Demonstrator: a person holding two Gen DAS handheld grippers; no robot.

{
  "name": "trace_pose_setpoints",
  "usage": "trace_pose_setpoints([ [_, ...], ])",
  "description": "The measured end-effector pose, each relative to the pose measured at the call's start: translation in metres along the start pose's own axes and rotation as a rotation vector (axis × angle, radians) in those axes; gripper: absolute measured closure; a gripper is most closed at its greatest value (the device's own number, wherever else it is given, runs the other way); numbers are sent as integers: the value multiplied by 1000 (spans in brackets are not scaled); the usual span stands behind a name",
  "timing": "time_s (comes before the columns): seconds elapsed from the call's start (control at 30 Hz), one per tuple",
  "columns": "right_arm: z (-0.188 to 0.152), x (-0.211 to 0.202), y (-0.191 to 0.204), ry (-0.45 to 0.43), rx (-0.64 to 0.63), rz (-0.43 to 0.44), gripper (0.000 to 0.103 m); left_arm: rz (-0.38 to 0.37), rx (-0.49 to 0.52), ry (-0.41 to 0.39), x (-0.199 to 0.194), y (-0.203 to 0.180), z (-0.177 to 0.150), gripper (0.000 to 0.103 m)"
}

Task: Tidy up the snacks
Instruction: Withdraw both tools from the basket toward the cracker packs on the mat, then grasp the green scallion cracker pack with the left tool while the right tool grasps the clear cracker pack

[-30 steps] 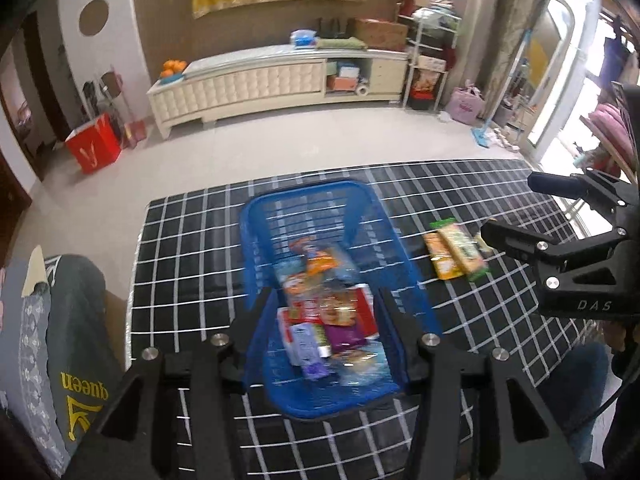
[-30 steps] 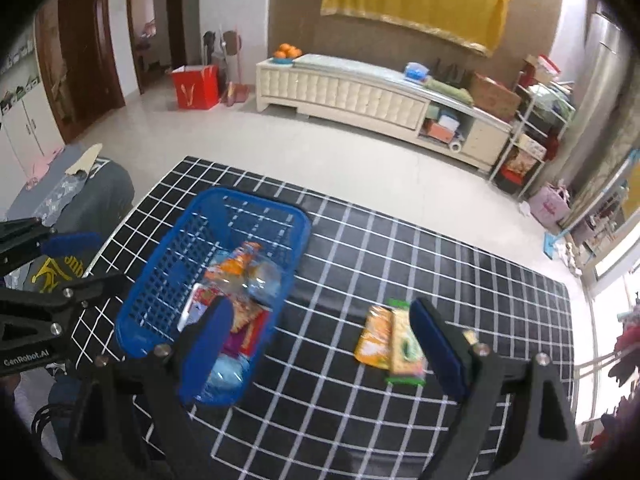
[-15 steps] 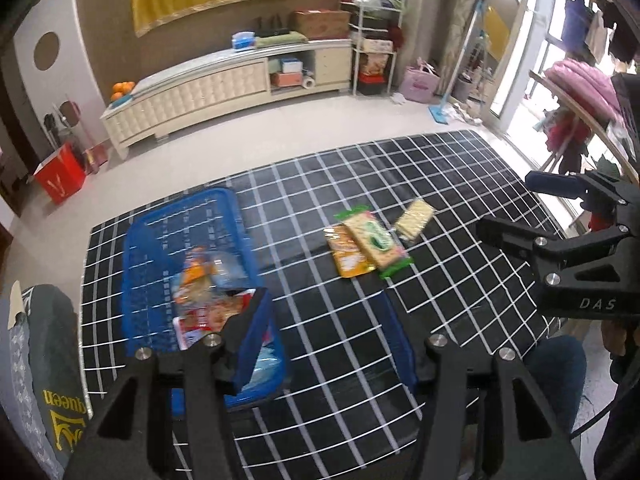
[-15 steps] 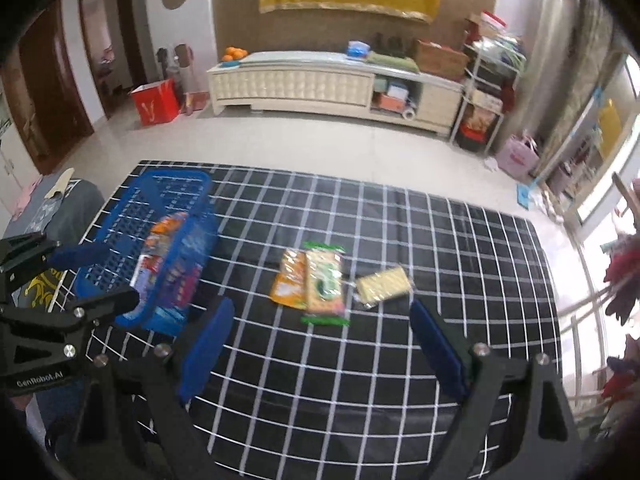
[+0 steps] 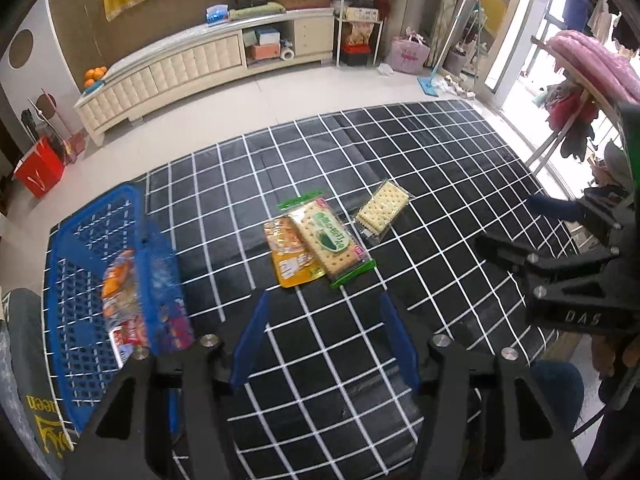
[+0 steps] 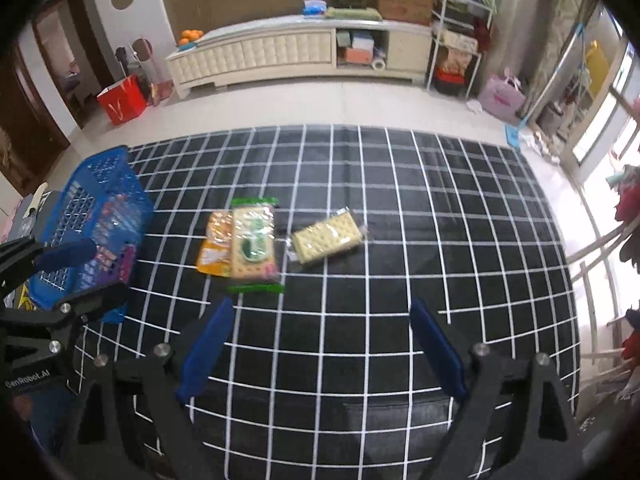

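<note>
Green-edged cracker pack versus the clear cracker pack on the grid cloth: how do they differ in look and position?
The green-edged cracker pack has a printed label and green end seals; the clear cracker pack is plain and see-through. The green-edged one overlaps the orange packet; the clear one lies alone, farther from the blue basket. The green-edged pack looks longer. Both lie flat on the cloth, outside the basket, untouched by either gripper.

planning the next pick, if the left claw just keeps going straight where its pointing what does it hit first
Probably the green-edged cracker pack, lying partly over the orange snack packet on the checked cloth. The open left claw hangs above the cloth, so depth is unclear; a steeper line meets bare cloth first.
</note>
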State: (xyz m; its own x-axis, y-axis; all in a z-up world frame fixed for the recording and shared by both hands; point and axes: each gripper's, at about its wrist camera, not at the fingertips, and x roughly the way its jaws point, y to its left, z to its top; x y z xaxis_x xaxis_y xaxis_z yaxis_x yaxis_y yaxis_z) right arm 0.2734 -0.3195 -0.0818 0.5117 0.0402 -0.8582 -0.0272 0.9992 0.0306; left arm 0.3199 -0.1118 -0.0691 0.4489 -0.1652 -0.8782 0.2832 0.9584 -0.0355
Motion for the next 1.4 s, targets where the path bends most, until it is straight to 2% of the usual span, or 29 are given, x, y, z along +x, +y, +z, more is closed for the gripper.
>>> trace_pose_setpoints([
  [0.23, -2, 46, -29, 52, 24, -14, 11, -16, -46, 62, 58, -16, 18, 40],
  [0.43, -2, 72, -51, 51, 27, -36, 11, 56, -42, 93, 112, -24, 28, 40],
  [0.53, -1, 82, -57, 50, 20, -59, 11, 44, -70, 121, 138, -20, 34, 40],
  [0.63, 0, 87, -60, 46, 25, -45, 11, 88, -89, 128, 162, -16, 40, 40],
  [0.8, 1, 88, -59, 33, 9, -24, 11, 66, -145, 185, 185, -3, 46, 39],
  [0.87, 1, 88, -60, 29, 10, -15, 11, 75, -142, 190, 191, -1, 49, 35],
  [1.03, -3, 92, -62, 40, 29, -11, 11, 113, -126, 194, 201, 0, 57, 33],
  [1.1, -5, 93, -64, 48, 33, -10, 11, 120, -107, 189, 201, -6, 57, 35],
  [1.13, -5, 93, -65, 50, 33, -12, 11, 118, -107, 189, 202, -8, 56, 40],
  [1.4, -7, 90, -68, 64, 53, -14, 11, 40, -96, 207, 191, -15, 40, 45],
])
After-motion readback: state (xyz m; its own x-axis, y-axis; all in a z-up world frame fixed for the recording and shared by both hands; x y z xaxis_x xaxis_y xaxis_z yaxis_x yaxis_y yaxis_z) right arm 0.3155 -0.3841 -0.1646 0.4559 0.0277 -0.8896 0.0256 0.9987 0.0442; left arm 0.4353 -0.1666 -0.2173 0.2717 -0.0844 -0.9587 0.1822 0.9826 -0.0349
